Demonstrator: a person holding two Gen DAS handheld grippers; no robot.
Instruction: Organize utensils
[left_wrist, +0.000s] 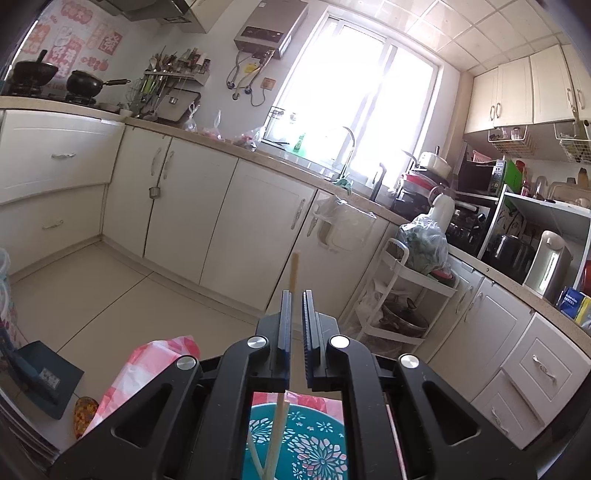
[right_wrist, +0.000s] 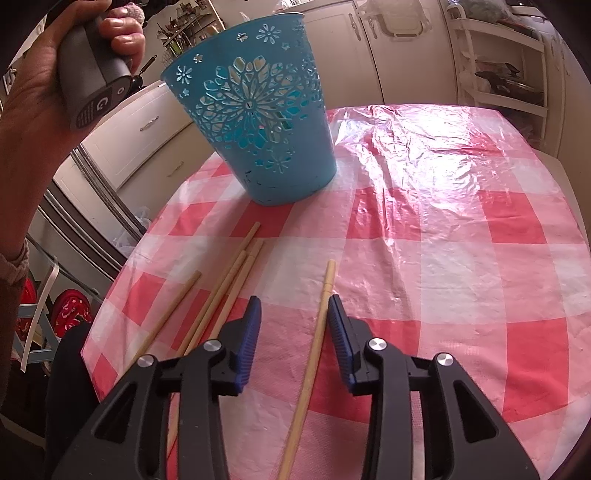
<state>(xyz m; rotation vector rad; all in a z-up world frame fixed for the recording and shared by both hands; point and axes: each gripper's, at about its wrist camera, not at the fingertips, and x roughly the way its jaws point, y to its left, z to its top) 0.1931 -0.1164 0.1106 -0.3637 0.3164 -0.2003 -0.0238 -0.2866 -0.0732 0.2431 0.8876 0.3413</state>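
Left wrist view: the left claw (left_wrist: 294, 295) is raised above the bench and points out across the kitchen toward the cabinets. A chopstick (left_wrist: 293, 271) rises past the left finger pad (left_wrist: 284, 317), with its tip clear above the fingers; its lower length shows again below the claw, over the open mouth of the teal basket (left_wrist: 314, 443). The pads stand nearly closed with a narrow gap between them, and whether they actually pinch the stick cannot be told from this view. A second stick (left_wrist: 255, 456) leans inside the basket. The held stick's long axis runs roughly vertical, so it is judged to be lined up for a drop into the basket directly beneath. Right wrist view: the right claw (right_wrist: 294, 306) is released, its pads spread wide just above the red-checked bench (right_wrist: 443, 258). A single chopstick (right_wrist: 319, 332) lies between the pads, nearer the right pad, with its long axis running almost straight along the claw's pointing direction. Four more chopsticks (right_wrist: 225, 295) lie in a loose group to the left of the claw. The basket stands on the bench ahead and slightly left, well apart from the claw. The right claw is the nearer one for the single stick; closing on it is judged the next move.
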